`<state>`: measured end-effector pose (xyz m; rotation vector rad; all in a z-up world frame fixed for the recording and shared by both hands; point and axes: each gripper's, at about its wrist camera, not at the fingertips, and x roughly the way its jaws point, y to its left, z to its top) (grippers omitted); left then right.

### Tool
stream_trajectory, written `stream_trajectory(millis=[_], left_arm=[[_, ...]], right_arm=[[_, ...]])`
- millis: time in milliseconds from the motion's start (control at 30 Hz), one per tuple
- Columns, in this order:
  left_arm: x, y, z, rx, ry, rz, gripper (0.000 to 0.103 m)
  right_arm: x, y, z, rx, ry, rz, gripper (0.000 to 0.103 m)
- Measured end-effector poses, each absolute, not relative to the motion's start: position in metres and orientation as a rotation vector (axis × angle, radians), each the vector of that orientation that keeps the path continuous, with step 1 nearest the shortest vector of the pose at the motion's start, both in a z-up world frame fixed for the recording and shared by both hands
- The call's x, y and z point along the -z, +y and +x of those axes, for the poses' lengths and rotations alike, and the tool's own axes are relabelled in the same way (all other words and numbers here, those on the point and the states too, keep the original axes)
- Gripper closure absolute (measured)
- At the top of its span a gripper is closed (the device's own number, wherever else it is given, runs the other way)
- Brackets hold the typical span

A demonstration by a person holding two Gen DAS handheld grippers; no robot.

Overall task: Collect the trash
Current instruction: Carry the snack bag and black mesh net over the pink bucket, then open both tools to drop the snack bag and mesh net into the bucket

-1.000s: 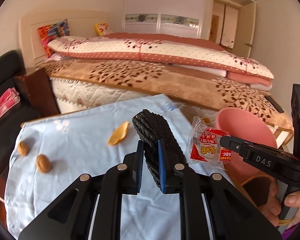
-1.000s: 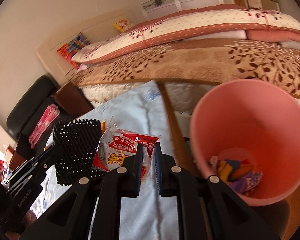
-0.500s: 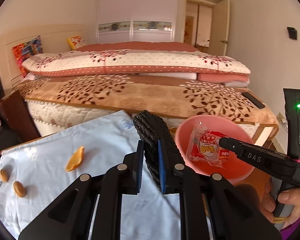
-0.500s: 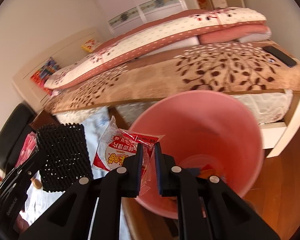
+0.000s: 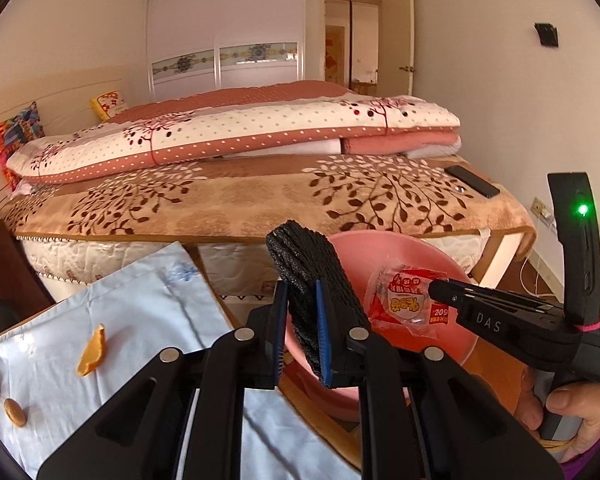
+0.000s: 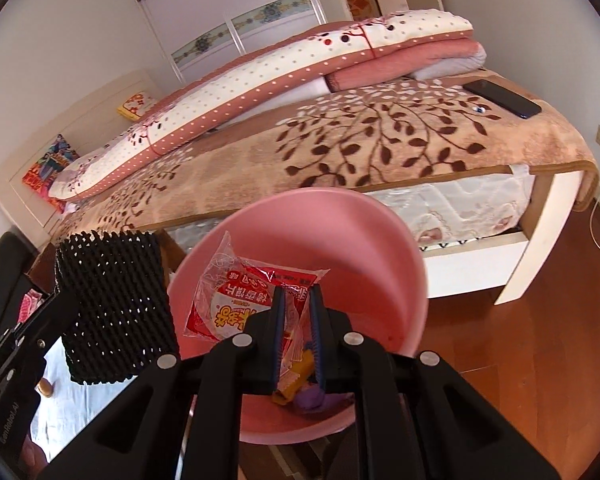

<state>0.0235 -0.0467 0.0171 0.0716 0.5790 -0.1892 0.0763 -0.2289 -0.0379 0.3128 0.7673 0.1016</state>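
My left gripper (image 5: pixel 302 308) is shut on a black foam net sleeve (image 5: pixel 308 272), held at the left rim of the pink bin (image 5: pixel 452 272). The sleeve also shows in the right wrist view (image 6: pixel 112 304). My right gripper (image 6: pixel 298 308) is shut on a red and clear snack wrapper (image 6: pixel 236 300), held above the open pink bin (image 6: pixel 340 236). The wrapper also shows in the left wrist view (image 5: pixel 404 304), with the right gripper (image 5: pixel 434 294) beside it. Coloured scraps (image 6: pixel 296 380) lie in the bin's bottom.
A table with a light blue cloth (image 5: pixel 140 320) holds an orange peel (image 5: pixel 92 352) and two nuts (image 5: pixel 4 400). A bed (image 5: pixel 260 192) with a brown leaf blanket stands behind the bin, a phone (image 6: pixel 500 98) on it. Wooden floor (image 6: pixel 540 340) lies to the right.
Both grippers moved right, from over the blue cloth to the pink bin. The wrapper now hangs over the bin's opening and the sleeve is at its left rim.
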Motion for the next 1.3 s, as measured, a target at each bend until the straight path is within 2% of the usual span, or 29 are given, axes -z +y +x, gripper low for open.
stream_trajectory(millis=[733,800,867,1100,1133,1300], left_arm=[[0.008,-0.059,0.042,0.239,0.638,0.052,0.089],[0.009,-0.061,0.042,0.241,0.644,0.055,0.08],[0.01,-0.061,0.042,0.246,0.648,0.051,0.063],[0.008,-0.061,0.038,0.256,0.638,0.043,0.061],[0.007,-0.06,0.037,0.255,0.637,0.04,0.061],[0.006,-0.055,0.036,0.247,0.635,0.018,0.061]], right_arm=[[0.051,-0.234,0.08,-0.052,0.8,0.306,0.09],[0.051,-0.234,0.08,-0.051,0.799,0.307,0.09],[0.051,-0.234,0.08,-0.047,0.797,0.307,0.09],[0.048,-0.237,0.078,-0.031,0.787,0.312,0.087],[0.048,-0.237,0.078,-0.029,0.784,0.313,0.085],[0.046,-0.237,0.076,-0.028,0.773,0.321,0.062]])
